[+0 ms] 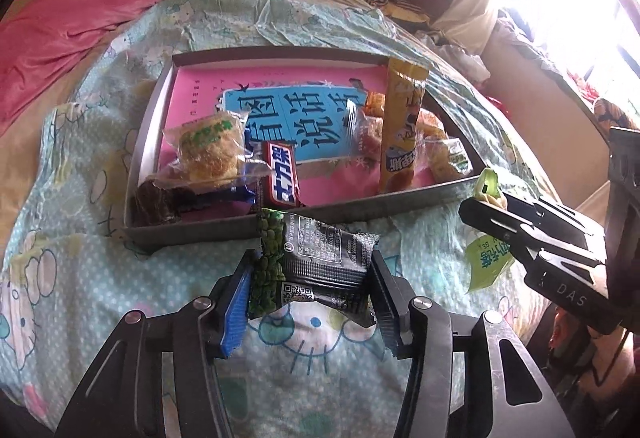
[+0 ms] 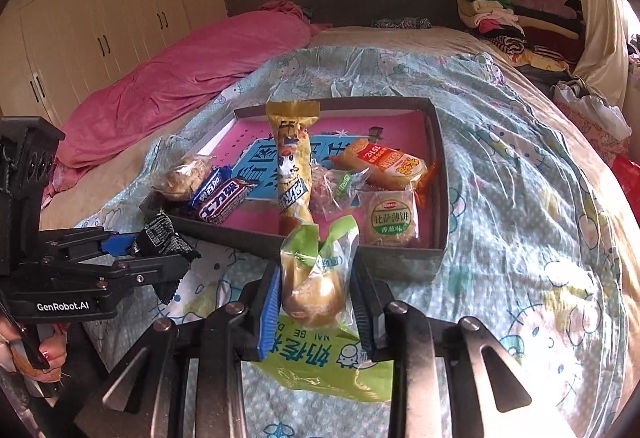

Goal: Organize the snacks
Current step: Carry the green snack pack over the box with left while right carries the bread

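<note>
My left gripper (image 1: pixel 308 278) is shut on a black-and-green snack packet (image 1: pixel 316 262), held just in front of the grey box (image 1: pixel 224 232); it also shows in the right wrist view (image 2: pixel 160 238). My right gripper (image 2: pixel 316 298) is shut on a green-wrapped bun packet (image 2: pixel 314 278), held near the box's front wall (image 2: pixel 396 258); its green wrapper shows in the left wrist view (image 1: pixel 486 258). The box holds a pink book, a tall yellow packet (image 2: pixel 292 166), a chocolate bar (image 1: pixel 282 178), a wrapped pastry (image 1: pixel 208 150) and a round cracker packet (image 2: pixel 390 218).
The box lies on a bed with a pale blue cartoon sheet (image 2: pixel 520 178). A pink quilt (image 2: pixel 192 70) lies at the left. Folded clothes (image 2: pixel 504 10) are stacked by the headboard. White wardrobes (image 2: pixel 92 18) stand at the far left.
</note>
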The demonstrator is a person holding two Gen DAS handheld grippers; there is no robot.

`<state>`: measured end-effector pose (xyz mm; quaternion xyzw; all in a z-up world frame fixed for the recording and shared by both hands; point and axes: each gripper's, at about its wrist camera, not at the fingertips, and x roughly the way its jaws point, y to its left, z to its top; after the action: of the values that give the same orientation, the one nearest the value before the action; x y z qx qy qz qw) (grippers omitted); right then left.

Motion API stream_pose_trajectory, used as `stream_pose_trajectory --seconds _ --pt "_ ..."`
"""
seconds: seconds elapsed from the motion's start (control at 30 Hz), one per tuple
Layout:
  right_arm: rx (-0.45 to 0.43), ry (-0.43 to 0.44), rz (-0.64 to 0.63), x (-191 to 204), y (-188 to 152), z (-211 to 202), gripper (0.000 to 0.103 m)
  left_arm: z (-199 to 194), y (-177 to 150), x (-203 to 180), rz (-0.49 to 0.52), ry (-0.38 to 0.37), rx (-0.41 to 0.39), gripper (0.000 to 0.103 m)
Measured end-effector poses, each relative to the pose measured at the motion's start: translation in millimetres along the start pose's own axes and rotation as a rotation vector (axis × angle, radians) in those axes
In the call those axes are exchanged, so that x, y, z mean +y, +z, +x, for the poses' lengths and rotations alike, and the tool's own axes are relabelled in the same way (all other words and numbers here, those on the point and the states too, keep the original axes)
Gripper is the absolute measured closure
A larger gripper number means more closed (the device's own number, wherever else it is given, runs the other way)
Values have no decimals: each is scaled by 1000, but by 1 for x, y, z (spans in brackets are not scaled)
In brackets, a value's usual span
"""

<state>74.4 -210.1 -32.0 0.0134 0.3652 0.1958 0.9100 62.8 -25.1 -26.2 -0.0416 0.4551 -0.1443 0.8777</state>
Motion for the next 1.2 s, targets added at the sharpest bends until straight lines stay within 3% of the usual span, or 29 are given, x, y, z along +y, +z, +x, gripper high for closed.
stream_pose_trajectory --seconds 0.53,1.2 --pt "-85 -4 28 -9 16 -6 70 -7 33 -1 -15 23 -64 48" --pt "-99 -19 5 -15 42 24 70 34 60 -13 -4 46 -35 48"
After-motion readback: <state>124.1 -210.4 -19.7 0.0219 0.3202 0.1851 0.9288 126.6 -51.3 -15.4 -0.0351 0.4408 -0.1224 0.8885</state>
